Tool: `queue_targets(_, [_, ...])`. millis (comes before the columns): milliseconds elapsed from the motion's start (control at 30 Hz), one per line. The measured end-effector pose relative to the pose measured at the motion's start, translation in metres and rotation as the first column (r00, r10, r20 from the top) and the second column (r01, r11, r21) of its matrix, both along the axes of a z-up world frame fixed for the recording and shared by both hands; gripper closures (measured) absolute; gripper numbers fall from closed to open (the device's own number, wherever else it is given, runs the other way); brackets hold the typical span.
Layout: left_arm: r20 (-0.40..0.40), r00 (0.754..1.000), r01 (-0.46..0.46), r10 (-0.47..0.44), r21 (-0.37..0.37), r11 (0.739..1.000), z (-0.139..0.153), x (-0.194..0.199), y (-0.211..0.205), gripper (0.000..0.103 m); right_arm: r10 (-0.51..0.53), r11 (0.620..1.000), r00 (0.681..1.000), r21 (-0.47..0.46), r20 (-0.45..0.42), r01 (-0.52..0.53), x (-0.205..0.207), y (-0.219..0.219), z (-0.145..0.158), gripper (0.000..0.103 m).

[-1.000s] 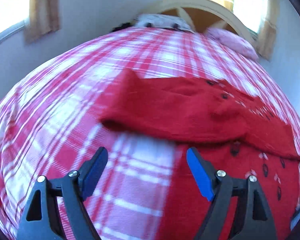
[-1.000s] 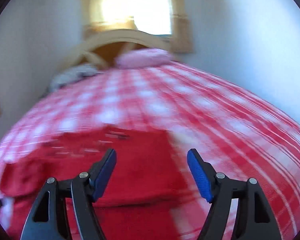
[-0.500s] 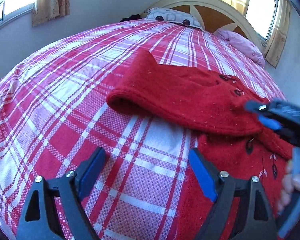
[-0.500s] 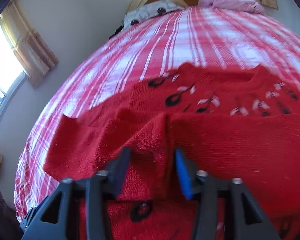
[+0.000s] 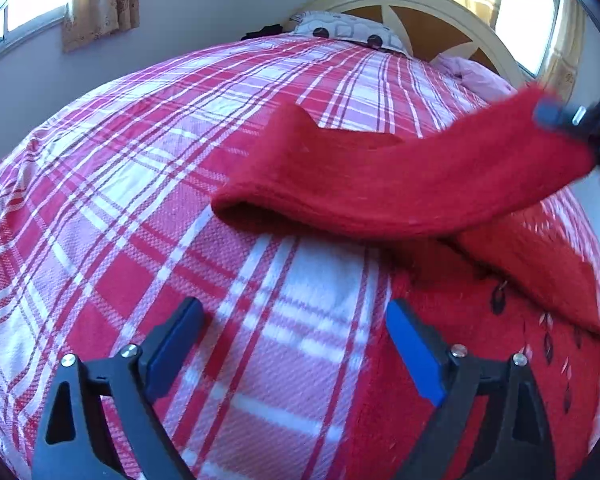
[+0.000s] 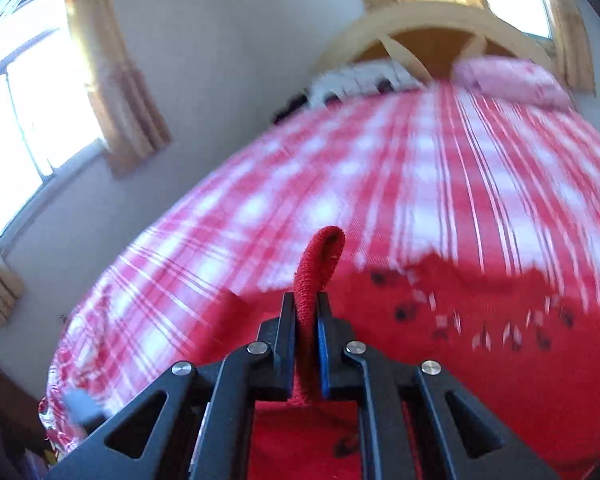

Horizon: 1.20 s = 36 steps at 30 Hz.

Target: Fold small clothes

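Sweater (image 5: 480,360) lies on plaid bedspread (image 5: 140,200), body flat at the right. Sleeve (image 5: 380,184) is lifted off it toward upper right, pinched by right gripper (image 6: 306,320) (jaws tight on a fold of knit). Left gripper (image 5: 296,344) hovers over the bedspread beside the sweater's edge, jaws widening, nothing between them.

No readable text, label, brand or number showing anywhere; red knitted sweater (image 5: 380,184) carrying only dark leaf motifs, no lettering.
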<state>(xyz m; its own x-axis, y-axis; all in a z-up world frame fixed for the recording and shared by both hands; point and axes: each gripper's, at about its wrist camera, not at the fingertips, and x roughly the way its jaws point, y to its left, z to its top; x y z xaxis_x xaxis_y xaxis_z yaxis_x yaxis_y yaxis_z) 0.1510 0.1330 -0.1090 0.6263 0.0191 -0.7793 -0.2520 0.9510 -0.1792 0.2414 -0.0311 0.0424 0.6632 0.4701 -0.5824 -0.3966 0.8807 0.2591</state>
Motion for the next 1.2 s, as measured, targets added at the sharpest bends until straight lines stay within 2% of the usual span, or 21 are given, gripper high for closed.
queue_targets(133, [-0.012,0.998,-0.059,0.059,-0.078,0.995,0.004,0.027,0.007,0.008,0.044,0.999,0.996,0.019,0.083,-0.046,-0.012,0.013,0.044,0.095])
queue_targets(233, [-0.050,0.993,-0.106,0.103,-0.051,0.993,-0.001,0.049,0.008,0.008,0.047,0.999,0.988,0.007,0.145,-0.048,-0.023,0.009,0.064,0.095])
queue_targets(367, [-0.059,0.979,-0.197,0.197,0.005,0.980,-0.003,0.064,0.021,0.008,-0.032,0.999,0.974,-0.027,0.225,0.039,-0.031,-0.024,0.074,0.095])
queue_targets(467, [-0.047,0.971,-0.236,0.236,0.016,0.972,-0.006,0.061,0.030,0.008,-0.134,0.989,0.964,-0.029,0.228,0.144,-0.029,-0.068,0.068,0.095])
queue_targets(600, [-0.046,0.974,-0.219,0.220,0.035,0.975,-0.006,0.060,0.026,0.002,-0.235,0.965,0.949,-0.068,0.208,0.254,-0.027,-0.119,0.044,0.095])
queue_targets(767, [-0.053,0.979,-0.193,0.196,0.066,0.979,-0.006,0.062,0.017,0.000,-0.328,0.918,0.931,-0.182,0.157,0.354,-0.030,-0.163,-0.020,0.095])
queue_targets(933, [-0.062,0.987,-0.141,0.151,0.135,0.981,-0.004,0.063,0.001,0.000,-0.377,0.898,0.924,-0.223,0.058,0.380,-0.027,-0.192,-0.079,0.095])
queue_targets(1000, [-0.059,0.990,-0.119,0.131,0.164,0.979,-0.001,0.062,-0.004,0.000,-0.385,0.895,0.922,-0.231,0.029,0.381,-0.025,-0.197,-0.094,0.095])
queue_targets(1100, [-0.058,0.994,-0.083,0.097,0.212,0.974,0.003,0.058,-0.012,0.000,-0.390,0.901,0.921,-0.208,0.000,0.382,-0.024,-0.201,-0.103,0.095])
queue_targets(1200, [-0.054,0.996,-0.052,0.068,0.254,0.966,0.009,0.049,-0.017,0.000,-0.388,0.907,0.921,-0.173,0.015,0.385,-0.028,-0.203,-0.094,0.095])
